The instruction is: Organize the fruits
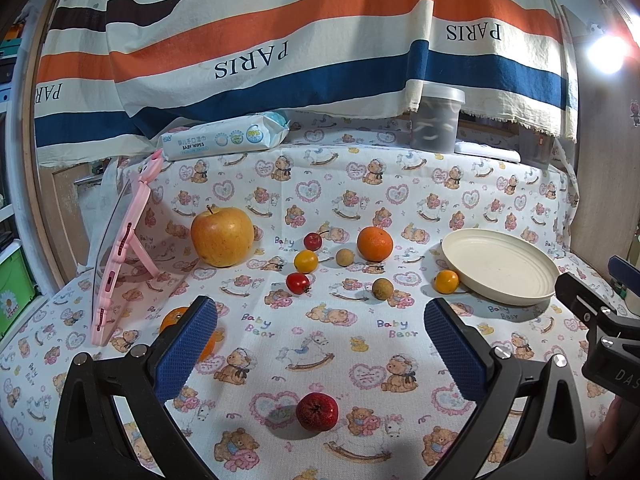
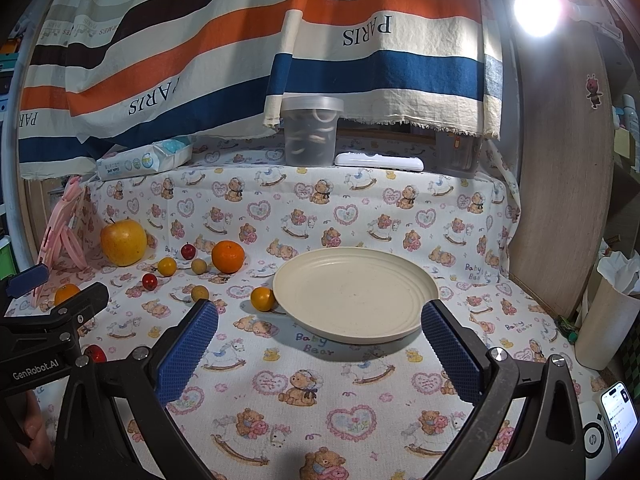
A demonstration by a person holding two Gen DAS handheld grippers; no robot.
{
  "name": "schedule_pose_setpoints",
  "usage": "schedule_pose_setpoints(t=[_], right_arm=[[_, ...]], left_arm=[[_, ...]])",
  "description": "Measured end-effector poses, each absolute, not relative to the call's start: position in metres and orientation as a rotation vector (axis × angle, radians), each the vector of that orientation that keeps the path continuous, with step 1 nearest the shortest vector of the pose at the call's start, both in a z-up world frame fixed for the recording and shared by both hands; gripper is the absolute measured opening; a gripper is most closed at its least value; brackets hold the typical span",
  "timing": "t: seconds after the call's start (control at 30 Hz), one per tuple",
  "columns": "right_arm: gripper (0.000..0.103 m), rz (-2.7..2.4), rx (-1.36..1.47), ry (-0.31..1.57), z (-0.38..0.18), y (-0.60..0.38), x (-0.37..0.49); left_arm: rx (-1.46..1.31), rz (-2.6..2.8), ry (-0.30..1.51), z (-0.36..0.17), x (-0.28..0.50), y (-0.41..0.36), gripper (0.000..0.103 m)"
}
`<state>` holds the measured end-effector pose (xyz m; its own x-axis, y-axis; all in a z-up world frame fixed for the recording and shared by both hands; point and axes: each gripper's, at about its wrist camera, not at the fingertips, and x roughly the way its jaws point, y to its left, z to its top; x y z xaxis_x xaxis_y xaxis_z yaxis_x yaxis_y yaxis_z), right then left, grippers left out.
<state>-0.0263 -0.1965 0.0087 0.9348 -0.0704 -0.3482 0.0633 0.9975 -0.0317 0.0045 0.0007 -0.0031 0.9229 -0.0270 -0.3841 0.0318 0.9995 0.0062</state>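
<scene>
Both the left gripper (image 1: 320, 336) and right gripper (image 2: 320, 336) gape empty over a bear-print cloth (image 2: 360, 216); striped curtain (image 2: 200, 40) hangs behind the plate (image 2: 356, 292).

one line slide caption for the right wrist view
Open right gripper faces an empty cream plate; scattered fruit lies to its left on bear-print cloth.

A cream plate (image 2: 356, 294) lies empty and flat on the desk (image 2: 320, 392), a small orange fruit (image 2: 262, 299) just beside its left rim. Further left lie a yellow apple (image 1: 222, 236), an orange (image 1: 375, 243), two brown longans (image 1: 382, 289), and red and yellow cherry tomatoes (image 1: 298, 283). A dark red fruit (image 1: 317, 411) lies apart, nearest the camera.
</scene>
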Motion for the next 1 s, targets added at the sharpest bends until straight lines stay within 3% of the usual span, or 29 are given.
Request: schedule_pose_setpoints(t=[0.5, 1.0], right_arm=[[0.103, -0.033, -0.017, 0.298, 0.007, -0.197, -0.042], [0.102, -0.181, -0.062, 0.341, 0.010, -0.193, -0.039]], left_arm=[[0.054, -0.077, 0.219, 0.006, -0.033, -0.002, 0.103], [0.077, -0.103, 0.450, 0.031, -0.014, 0.039, 0.103]])
